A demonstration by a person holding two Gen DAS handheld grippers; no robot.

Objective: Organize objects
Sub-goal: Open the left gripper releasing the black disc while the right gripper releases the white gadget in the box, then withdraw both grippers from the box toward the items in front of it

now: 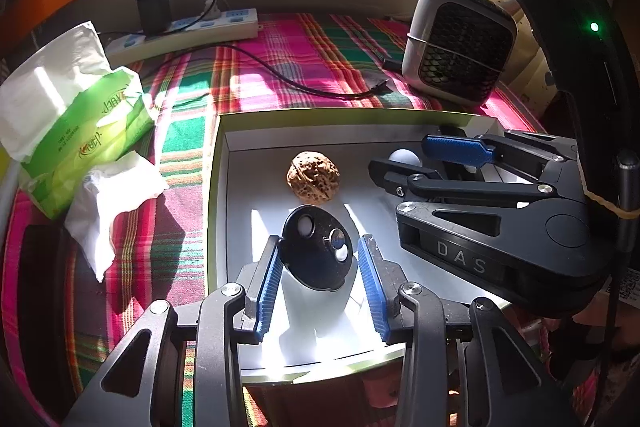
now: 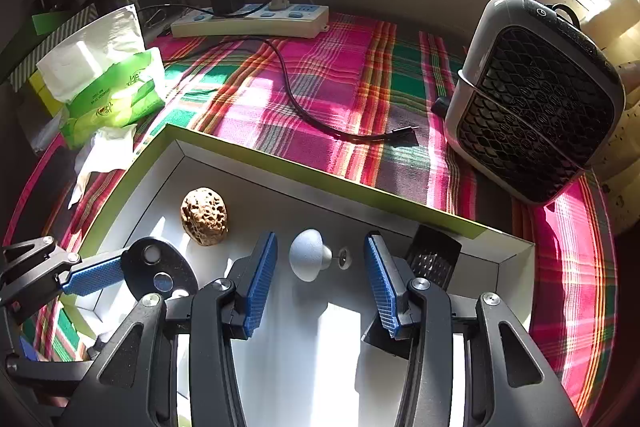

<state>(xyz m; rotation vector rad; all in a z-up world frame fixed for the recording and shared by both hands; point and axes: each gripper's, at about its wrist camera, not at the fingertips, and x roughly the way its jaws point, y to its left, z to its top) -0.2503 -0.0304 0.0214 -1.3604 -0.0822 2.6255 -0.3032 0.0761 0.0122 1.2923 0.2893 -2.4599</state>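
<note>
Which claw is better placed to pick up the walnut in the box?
Left, probably: the walnut lies just ahead of the left claw, past the black disc. The right claw brackets the white knob.

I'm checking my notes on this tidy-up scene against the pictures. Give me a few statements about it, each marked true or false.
1. The walnut lies inside the white box. True.
2. The left gripper is clamped shut on the black disc. False: its blue pads stand apart from the disc.
3. The white mushroom-shaped knob lies between the right gripper fingers, untouched. True.
4. The tissue pack sits in the box. False: it lies on the plaid cloth.
5. The small heater stands outside the box. True.
</note>
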